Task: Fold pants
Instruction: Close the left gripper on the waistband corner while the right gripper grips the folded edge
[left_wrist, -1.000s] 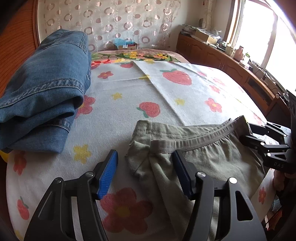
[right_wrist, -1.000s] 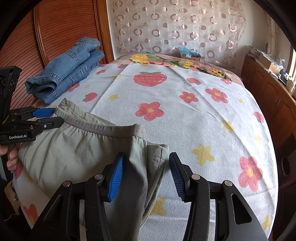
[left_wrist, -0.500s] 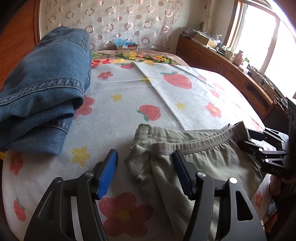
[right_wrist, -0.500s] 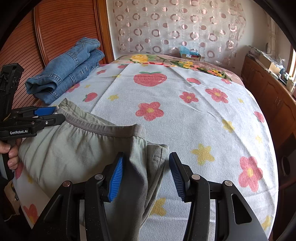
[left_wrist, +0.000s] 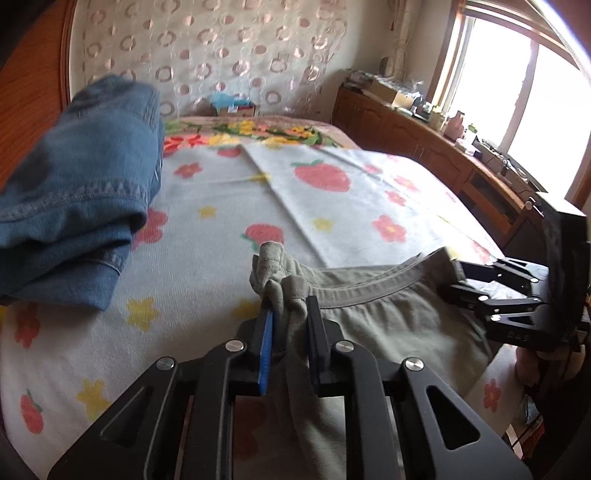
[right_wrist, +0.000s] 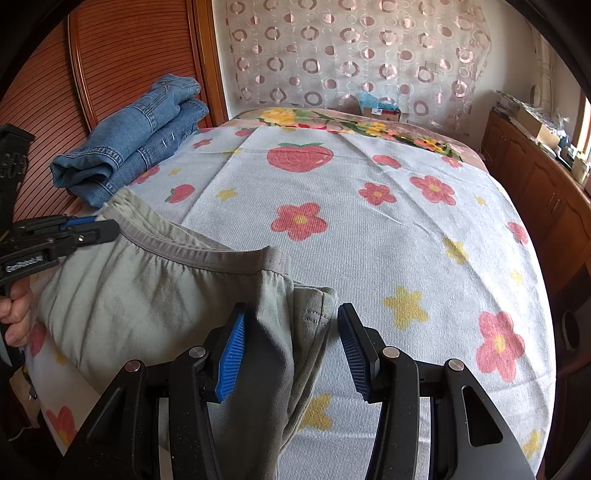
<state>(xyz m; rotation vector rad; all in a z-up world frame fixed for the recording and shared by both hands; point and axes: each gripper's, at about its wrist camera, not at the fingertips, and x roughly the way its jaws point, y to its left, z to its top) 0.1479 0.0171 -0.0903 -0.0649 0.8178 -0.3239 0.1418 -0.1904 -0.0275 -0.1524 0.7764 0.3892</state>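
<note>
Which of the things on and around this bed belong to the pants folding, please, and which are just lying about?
Job in hand:
- green pants
- left gripper, just closed on a bunched waistband corner
- right gripper, open astride the other corner

Lying about:
- folded jeans
- cardboard box
- clutter on the wooden cabinets
</note>
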